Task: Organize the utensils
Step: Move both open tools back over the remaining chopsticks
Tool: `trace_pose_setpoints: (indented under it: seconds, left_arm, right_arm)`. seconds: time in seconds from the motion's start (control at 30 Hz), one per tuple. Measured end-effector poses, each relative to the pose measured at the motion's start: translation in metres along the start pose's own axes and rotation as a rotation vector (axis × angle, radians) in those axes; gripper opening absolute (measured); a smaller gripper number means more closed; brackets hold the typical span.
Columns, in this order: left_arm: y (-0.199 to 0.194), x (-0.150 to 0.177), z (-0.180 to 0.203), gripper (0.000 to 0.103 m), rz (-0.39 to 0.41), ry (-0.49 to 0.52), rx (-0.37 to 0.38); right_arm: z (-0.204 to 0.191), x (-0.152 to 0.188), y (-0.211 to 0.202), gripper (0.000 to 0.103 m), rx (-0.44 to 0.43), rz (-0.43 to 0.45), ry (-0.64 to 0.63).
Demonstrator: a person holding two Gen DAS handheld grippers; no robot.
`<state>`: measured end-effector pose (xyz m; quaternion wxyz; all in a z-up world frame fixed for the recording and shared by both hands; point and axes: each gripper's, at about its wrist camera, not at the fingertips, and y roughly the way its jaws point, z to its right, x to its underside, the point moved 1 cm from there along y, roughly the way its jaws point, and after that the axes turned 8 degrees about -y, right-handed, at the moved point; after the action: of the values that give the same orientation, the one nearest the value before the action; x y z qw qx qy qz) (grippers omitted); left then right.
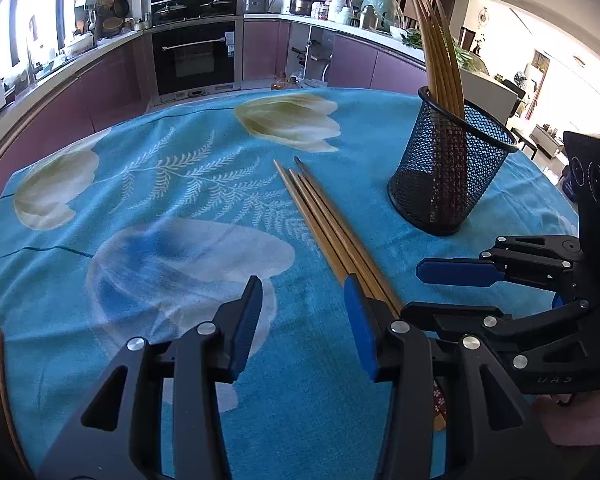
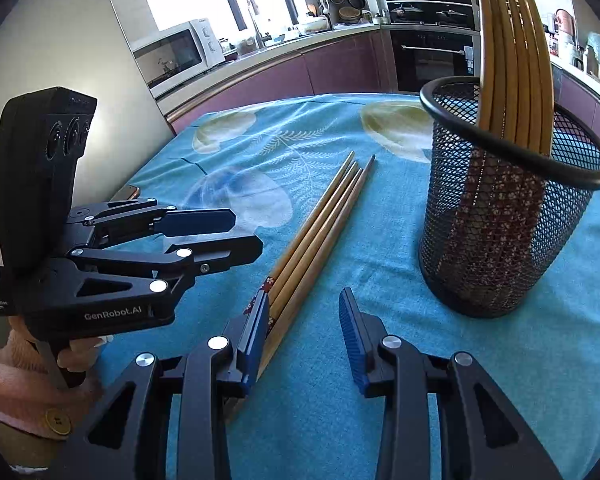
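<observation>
Loose chopsticks [image 1: 328, 232]: four lie side by side on the blue flowered tablecloth [image 1: 180, 184], tips pointing away, patterned ends nearest the person.
Mesh holder [image 2: 500, 216]: upright just right of them, several chopsticks [image 2: 512, 60] already standing inside, leaning on the rim.
Left gripper [image 1: 304, 320]: jaws spread, nothing between them — the bundle runs just outside its right-hand finger.
Right gripper [image 2: 304, 332]: jaws spread and empty too, the thick ends beside its left-hand finger.
Step in hand: closing in for a pickup, I'd say.
Doing it well: centre one gripper over the bundle, straddle a single pair near the thick end, pinch squarely — then lift clear of the rim before tipping them in.
</observation>
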<state>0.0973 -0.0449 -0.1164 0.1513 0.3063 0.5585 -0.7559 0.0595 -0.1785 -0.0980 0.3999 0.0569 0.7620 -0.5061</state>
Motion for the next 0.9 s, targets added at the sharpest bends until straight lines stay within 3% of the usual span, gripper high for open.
trace_pose_setpoints:
  seconds: [0.9]
  left_arm:
    - [0.023, -0.004, 0.007, 0.047, -0.05, 0.018, 0.01]
  right_arm:
    - [0.008, 0.007, 0.0, 0.032, 0.047, -0.026, 0.031]
